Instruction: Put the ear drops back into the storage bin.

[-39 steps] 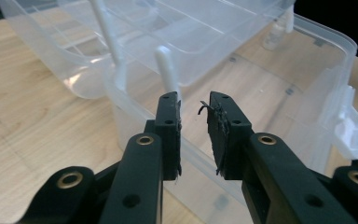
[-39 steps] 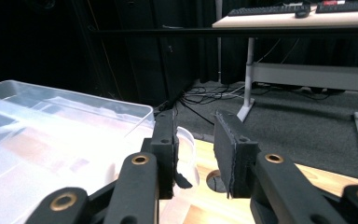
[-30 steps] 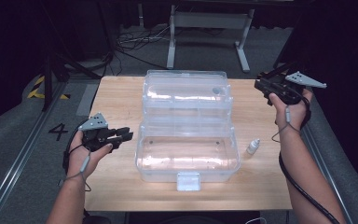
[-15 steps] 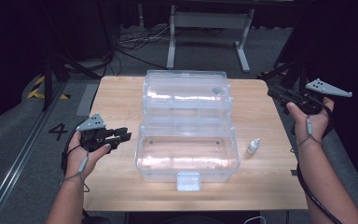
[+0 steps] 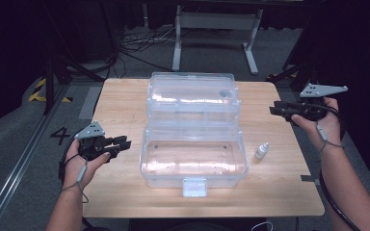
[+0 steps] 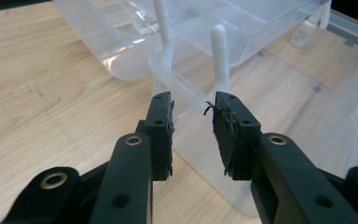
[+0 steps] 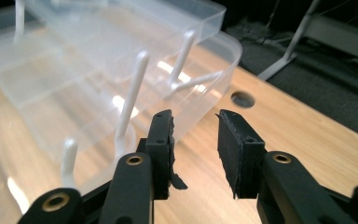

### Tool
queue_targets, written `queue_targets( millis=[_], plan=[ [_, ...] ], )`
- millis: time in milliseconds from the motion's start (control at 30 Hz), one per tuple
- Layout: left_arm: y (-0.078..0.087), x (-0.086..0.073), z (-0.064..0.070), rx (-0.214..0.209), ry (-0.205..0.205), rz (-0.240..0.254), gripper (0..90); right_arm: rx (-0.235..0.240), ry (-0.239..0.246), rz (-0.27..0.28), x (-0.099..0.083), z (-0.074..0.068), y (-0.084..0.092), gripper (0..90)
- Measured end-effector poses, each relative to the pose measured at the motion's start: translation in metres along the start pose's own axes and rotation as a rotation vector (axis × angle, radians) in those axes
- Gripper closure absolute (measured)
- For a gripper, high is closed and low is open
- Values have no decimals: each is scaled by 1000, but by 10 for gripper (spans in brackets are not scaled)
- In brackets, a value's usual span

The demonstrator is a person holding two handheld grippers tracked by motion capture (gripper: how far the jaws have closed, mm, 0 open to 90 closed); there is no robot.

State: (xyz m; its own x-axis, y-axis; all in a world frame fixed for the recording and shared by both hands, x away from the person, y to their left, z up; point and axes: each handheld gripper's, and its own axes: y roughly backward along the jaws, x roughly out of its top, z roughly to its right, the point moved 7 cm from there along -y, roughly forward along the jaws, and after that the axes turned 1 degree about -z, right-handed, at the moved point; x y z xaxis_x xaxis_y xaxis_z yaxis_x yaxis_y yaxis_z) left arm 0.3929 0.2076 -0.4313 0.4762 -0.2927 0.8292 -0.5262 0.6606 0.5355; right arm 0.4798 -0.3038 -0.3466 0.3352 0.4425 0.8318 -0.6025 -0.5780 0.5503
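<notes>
A clear plastic box [image 5: 192, 159] stands open in the middle of the wooden table [image 5: 120, 101], its upper tray [image 5: 190, 98] swung back on white arms. My left gripper [image 5: 125, 143] is held just left of the box's lower tub, pointing at it. In the left gripper view the left gripper [image 6: 193, 109] is open and faces the tub wall [image 6: 279, 84] with nothing between its jaws. My right gripper [image 5: 273, 108] hovers at the table's right edge, pointing left at the box. In the right gripper view the right gripper [image 7: 195, 122] is open and bare; its jaws have just been opening.
A small white dropper bottle [image 5: 261, 151] stands on the table right of the box. A white latch [image 5: 194, 186] hangs at the box's front. A round hole [image 7: 242, 99] sits in the tabletop near the tray. A metal stand [image 5: 217, 29] and cables lie beyond the far edge.
My right hand has drawn away to the right, from beside the upper tray out to the table's right edge. The left hand has stayed where it was.
</notes>
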Motion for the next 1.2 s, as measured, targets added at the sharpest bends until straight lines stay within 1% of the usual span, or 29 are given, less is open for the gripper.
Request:
queue_targets(
  millis=[33, 67, 133, 233, 300, 333, 367, 400, 567, 667, 700, 833, 867, 900, 933, 967, 1200],
  plan=[
    [1, -1, 0, 2, 2, -2, 680, 11, 15, -25, -1, -3, -2, 668],
    [1, -1, 0, 2, 2, -2, 680, 11, 15, -25, -1, -3, -2, 668],
    [3, -3, 0, 6, 3, -3, 680, 36, 37, -72, -2, -6, -7, 668],
    [5, -5, 0, 10, 11, -3, 680, 56, 64, -120, -3, -9, -11, 667],
    [5, -5, 0, 9, 8, -8, 681, 71, 78, -145, -3, -12, -12, 665],
    [5, -5, 0, 9, 8, -8, 681, 81, 86, -167, -4, -13, -14, 663],
    [5, -6, 0, 8, 12, -8, 681, 81, 86, -167, -4, -13, -14, 663],
    [5, -6, 0, 5, 8, -12, 681, 87, 91, -181, -5, -14, -14, 657],
    [1, -6, 0, -7, 6, -29, 680, 128, 95, -264, -10, -18, -17, 650],
    [-1, -6, 0, -12, 7, -36, 679, 144, 109, -319, -14, -19, -17, 657],
    [-1, -6, 0, -13, 7, -37, 678, 146, 123, -336, -15, -18, -17, 656],
    [-1, -6, -1, -13, 12, -42, 677, 154, 141, -409, -20, -18, -18, 640],
    [-1, -6, -1, -13, 12, -42, 676, 154, 141, -409, -20, -18, -18, 640],
    [-1, -6, -1, -11, 11, -43, 675, 162, 154, -433, -23, -18, -19, 634],
    [-1, -6, -1, -11, 11, -43, 671, 162, 154, -433, -23, -18, -19, 634],
    [-1, -6, -1, -11, 13, -43, 671, 169, 154, -445, -24, -18, -19, 633],
    [0, -7, -2, -8, 15, -47, 665, 182, 190, -555, -33, -18, -23, 625]
  ],
)
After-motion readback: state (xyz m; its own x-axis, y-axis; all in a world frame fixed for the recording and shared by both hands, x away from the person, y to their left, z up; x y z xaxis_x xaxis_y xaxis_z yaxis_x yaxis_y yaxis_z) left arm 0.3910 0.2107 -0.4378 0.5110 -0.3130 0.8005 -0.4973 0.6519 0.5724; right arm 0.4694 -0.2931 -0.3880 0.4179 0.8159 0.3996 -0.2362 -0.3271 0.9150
